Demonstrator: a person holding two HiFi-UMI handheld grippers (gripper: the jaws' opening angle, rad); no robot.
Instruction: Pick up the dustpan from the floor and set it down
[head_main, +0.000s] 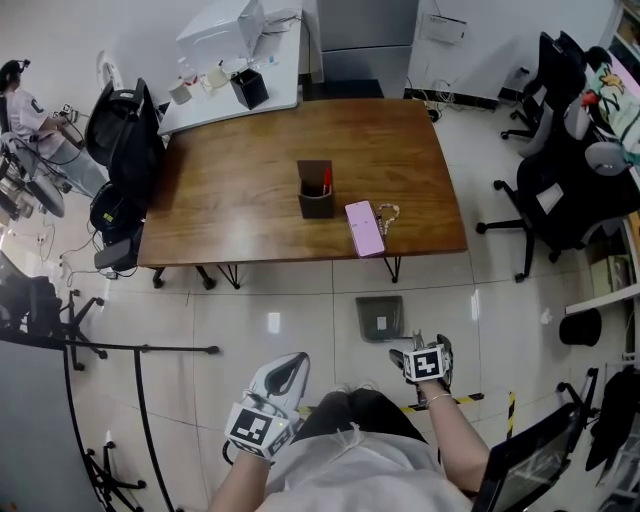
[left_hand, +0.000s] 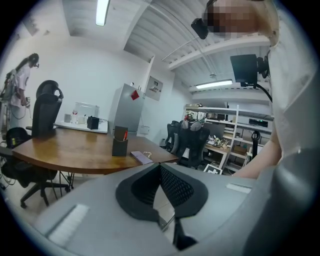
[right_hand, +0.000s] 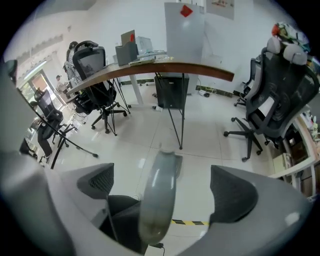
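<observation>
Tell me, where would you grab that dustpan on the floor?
By its handle, coming from above. The dustpan lies wide and flat, but the handle sticks up and is slim enough to fit between the open jaws of the right tongs, which straddle it without touching.

Filling twelve o'clock of the head view: table (head_main: 250, 190). Standing at its centre: holder (head_main: 316, 200), with pink case (head_main: 364, 229) lying at its four o'clock and chain (head_main: 388, 213) just beside that case. Crowding three o'clock: chairs (head_main: 555, 185). Facing the table at ten o'clock: another chair (head_main: 125, 125). Carrying a printer (head_main: 222, 28) at eleven o'clock: desk (head_main: 235, 100). Running along the floor at five o'clock: striped tape (head_main: 470, 399).
</observation>
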